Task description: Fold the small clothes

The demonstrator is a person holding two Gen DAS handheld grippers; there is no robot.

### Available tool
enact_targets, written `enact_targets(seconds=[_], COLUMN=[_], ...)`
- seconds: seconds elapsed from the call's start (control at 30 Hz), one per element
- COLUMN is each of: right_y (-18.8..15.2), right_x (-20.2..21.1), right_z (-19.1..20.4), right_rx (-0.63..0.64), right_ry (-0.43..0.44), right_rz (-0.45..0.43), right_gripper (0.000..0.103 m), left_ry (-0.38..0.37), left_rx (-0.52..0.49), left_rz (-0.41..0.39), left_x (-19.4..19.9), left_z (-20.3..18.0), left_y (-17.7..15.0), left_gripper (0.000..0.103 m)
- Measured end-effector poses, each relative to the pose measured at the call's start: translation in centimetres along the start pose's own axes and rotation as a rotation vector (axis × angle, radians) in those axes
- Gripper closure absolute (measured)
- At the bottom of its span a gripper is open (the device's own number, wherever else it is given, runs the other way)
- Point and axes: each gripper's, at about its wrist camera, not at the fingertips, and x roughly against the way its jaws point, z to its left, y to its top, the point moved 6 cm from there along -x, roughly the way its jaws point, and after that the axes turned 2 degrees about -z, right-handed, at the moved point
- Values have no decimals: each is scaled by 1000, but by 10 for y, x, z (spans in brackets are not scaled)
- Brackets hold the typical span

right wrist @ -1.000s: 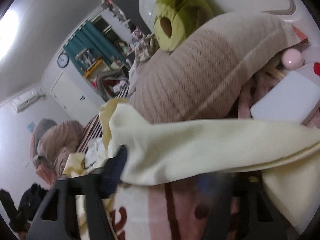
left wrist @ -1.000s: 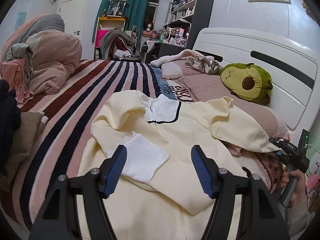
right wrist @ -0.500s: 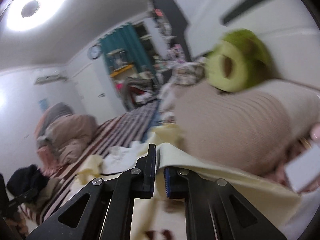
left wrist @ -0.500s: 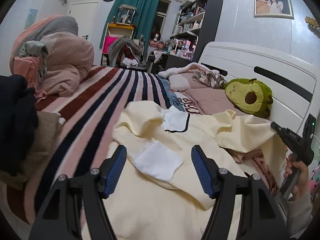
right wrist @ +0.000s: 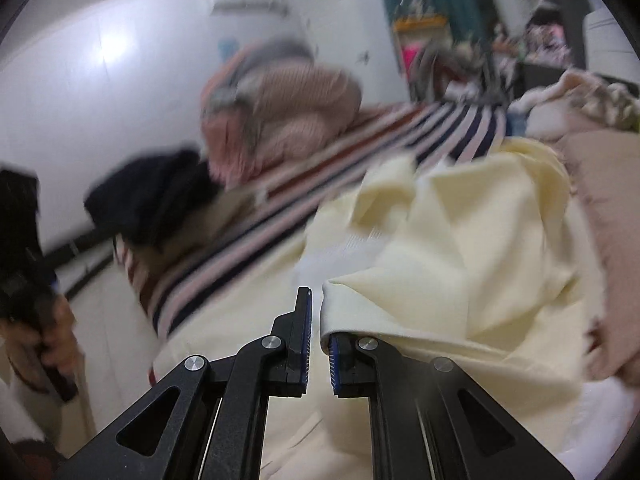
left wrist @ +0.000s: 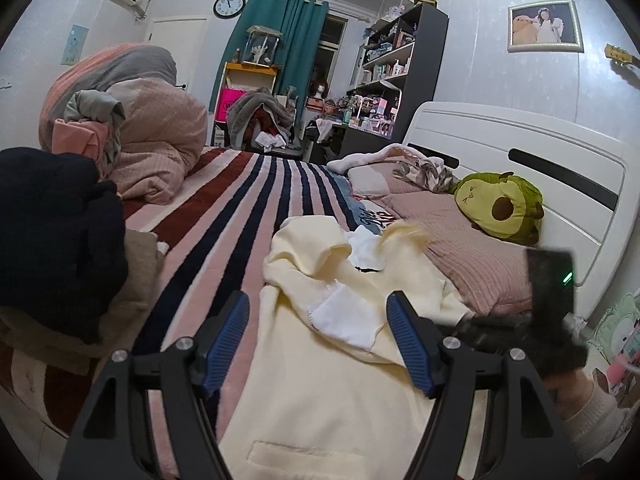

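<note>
A pale cream-yellow garment [left wrist: 340,380] with a white collar [left wrist: 366,254] edged in black and a white cuff [left wrist: 346,318] lies on a bedspread [left wrist: 224,216] striped pink, navy and dark red. An avocado plush [left wrist: 500,208] is green with a brown centre. The curtains [left wrist: 296,40] are teal, the headboard [left wrist: 520,148] white, and the left gripper [left wrist: 318,344] black with blue pads.

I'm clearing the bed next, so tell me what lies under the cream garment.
The cream garment lies spread on the striped blanket, which shows beside and beyond it. Its right edge reaches the pink pillow. What lies directly beneath the cloth is covered and cannot be seen.
</note>
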Motion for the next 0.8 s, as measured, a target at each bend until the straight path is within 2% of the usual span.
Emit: enact_targets(seconds=[0.17, 0.23, 0.27, 0.33, 0.43, 0.5, 0.6, 0.67, 0.73, 0.8], right_y=[-41, -48, -50, -50, -46, -41, -38, -44, -56, -65], right_x=[-36, -30, -25, -11, 20, 40, 82, 110, 127, 135], right_z=[-2, 1, 3, 5, 3, -5, -45, -83, -112, -131], right_rx=[-12, -2, 6, 18, 10, -29, -130, -209, -288, -351], right_ry=[-38, -37, -28, -15, -13, -47, -187, -309, -392, -429], right_rz=[228, 257, 258, 251, 216, 166, 77, 33, 18, 19], right_gripper=[93, 72, 68, 61, 60, 58, 47, 41, 31, 29], left_ry=[3, 4, 4, 2, -4, -8, -13, -17, -23, -28], left_rx=[1, -2, -3, -3, -9, -16, -25, -29, -30, -34], left_rz=[11, 15, 16, 19, 22, 25, 33, 38, 44, 51], left_x=[1, 1, 1, 1, 2, 2, 0, -2, -5, -8], left_z=[4, 3, 3, 1, -5, -9, -19, -24, -31, -37], left_y=[-2, -3, -3, -3, -4, -4, -5, -5, -6, -6], left_gripper=[34, 33, 32, 32, 32, 32, 32, 32, 32, 32])
